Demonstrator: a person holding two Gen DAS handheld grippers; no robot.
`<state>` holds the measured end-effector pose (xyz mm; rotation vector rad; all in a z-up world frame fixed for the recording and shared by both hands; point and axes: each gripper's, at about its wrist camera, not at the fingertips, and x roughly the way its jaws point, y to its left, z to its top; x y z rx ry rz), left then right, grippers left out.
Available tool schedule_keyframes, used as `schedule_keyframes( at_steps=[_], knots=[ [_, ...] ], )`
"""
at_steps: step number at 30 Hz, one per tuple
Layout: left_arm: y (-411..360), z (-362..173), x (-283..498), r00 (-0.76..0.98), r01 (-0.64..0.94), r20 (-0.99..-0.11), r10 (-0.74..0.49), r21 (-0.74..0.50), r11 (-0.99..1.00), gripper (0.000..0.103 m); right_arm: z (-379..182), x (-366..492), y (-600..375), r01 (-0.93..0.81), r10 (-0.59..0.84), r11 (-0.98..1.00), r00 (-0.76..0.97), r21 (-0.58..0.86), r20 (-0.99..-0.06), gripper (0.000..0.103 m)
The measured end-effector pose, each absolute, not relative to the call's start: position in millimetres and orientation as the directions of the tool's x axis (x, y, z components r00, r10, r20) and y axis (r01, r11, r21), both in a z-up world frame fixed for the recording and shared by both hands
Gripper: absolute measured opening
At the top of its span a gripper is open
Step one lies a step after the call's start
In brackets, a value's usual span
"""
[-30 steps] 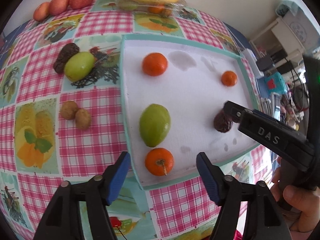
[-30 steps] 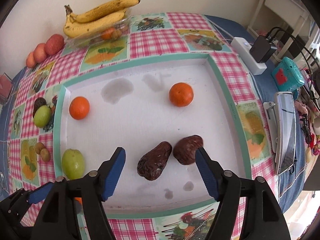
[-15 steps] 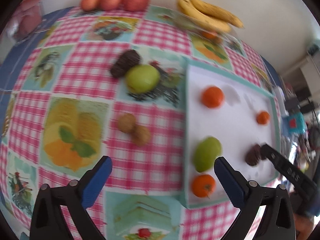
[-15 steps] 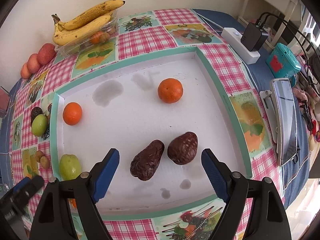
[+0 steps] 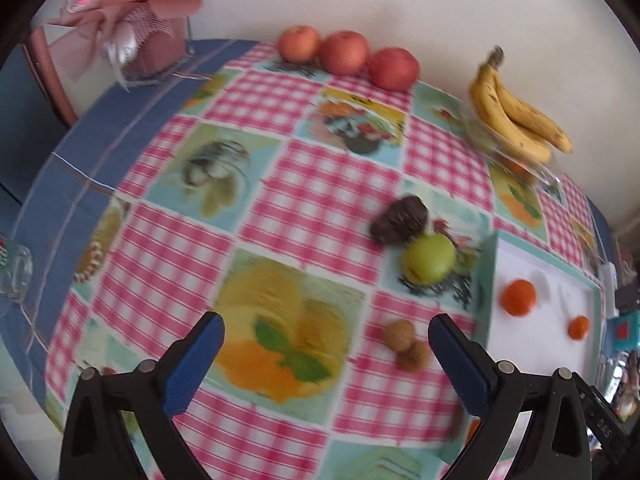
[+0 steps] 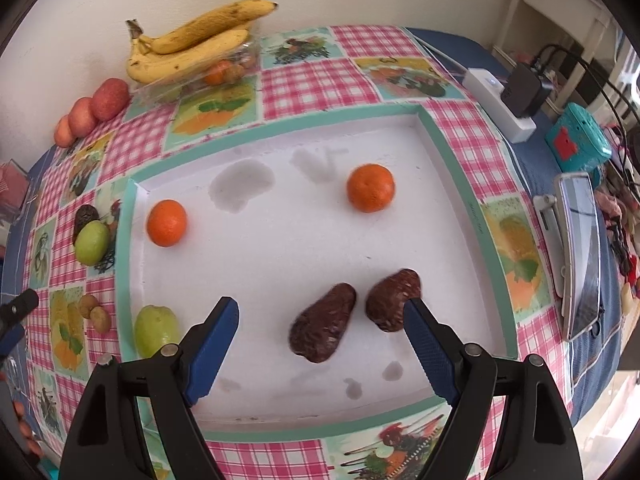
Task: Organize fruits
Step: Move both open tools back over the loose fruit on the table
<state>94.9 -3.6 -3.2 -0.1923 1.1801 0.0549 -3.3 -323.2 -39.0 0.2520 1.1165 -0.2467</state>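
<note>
left gripper [image 5: 326, 354] spread wide, right gripper [image 6: 320, 332] likewise

I see bright, soft daylight; left wrist view motion-blurred, right sharp; fisheye bend w/ dark corners, glare ~4 o'clock.

- A plain cream-white wall [image 6: 72, 20] runs behind the table
- The table wears a pink-checked oilcloth with fruit-picture squares [image 6: 316, 80] laid over a blue cloth with thin pale stripes [image 5: 52, 176]
- A pale wooden piece of furniture [image 6: 560, 4] stands at the far right corner
- A white power strip with a black adapter plugged in [image 6: 500, 96] lies on the blue cloth, cables trailing off
- A pink box topped with a ribbon bow [image 5: 136, 20] sits at the left against the wall
- Soft daylight, no hard shadows
</note>
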Motion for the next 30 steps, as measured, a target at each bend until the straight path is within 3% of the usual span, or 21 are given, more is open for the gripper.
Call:
schedule_keyframes(
  at_steps=[6,14,30],
  knots=[
    [7.3,9.3,101.6,0.438,-0.143,-0.899,-0.018,-0.09,0.986,0.103,-30.9,1.1,-307.7,0.278,-0.059,0.957,0.465,0.082,-0.883,0.085],
    [5.7,16.4,117.4,0.492,-0.073,-0.865,-0.095,-0.15,0.986,0.103,-16.6,14.0,-290.6,0.235,-0.008,0.962,0.538,0.141,-0.843,0.085],
    [16.7,-2.4,161.7,0.478,-0.131,-0.86,-0.18,-0.272,0.953,0.103,-4.5,69.6,-230.5,0.064,0.083,0.987,0.587,0.148,-0.805,0.085]
  ],
)
